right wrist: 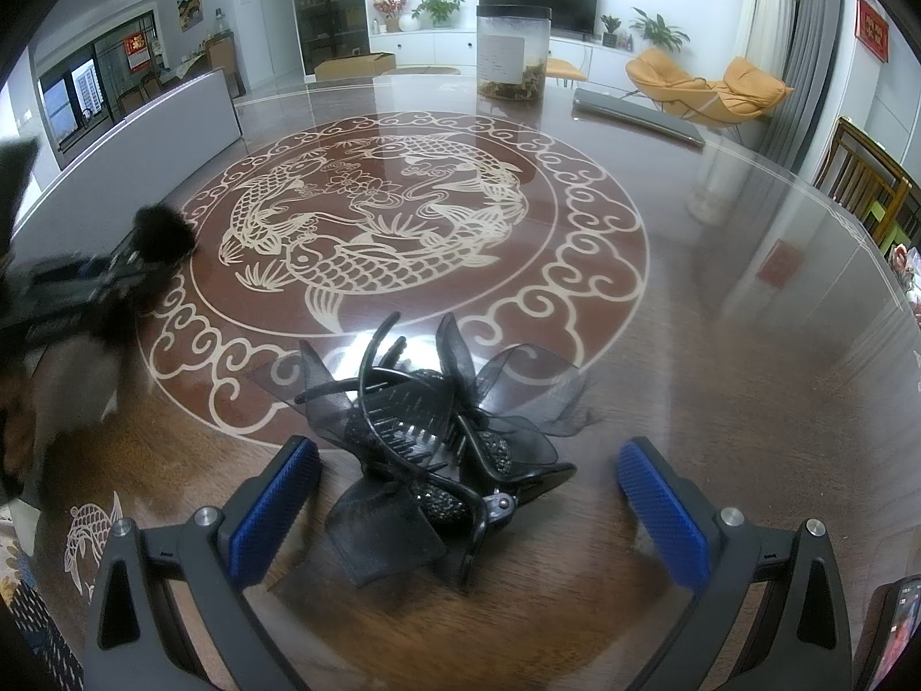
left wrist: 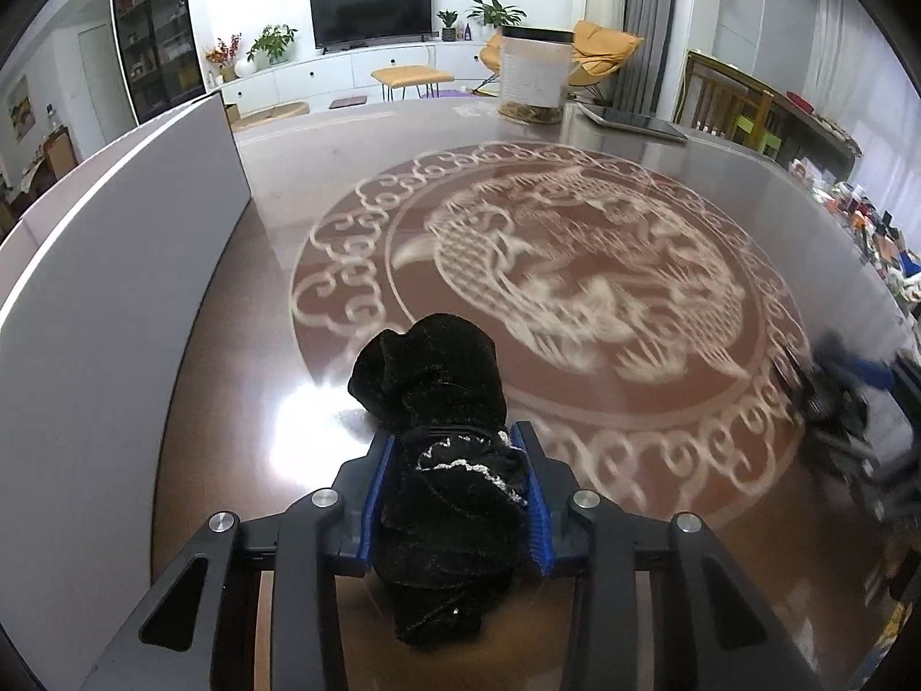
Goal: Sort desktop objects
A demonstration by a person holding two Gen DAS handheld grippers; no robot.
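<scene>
Left gripper pinches a black velvet scrunchie; right gripper is spread around a black hair claw.

The scrunchie sits squeezed between the 2 blue fingers, above the glossy surface near the fish medallion. The hair claw lies on the surface just outside the medallion's rim, between the parted fingers, touching neither.

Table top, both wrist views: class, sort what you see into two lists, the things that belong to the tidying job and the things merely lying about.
Belonging to the job:
- black velvet scrunchie, clamped in the left gripper
- black hair claw clip with gauze bow, on the table between the open jaws of the right gripper

Lying about:
- clear plastic jar with black lid
- grey flat tablet
- white upright board
</scene>
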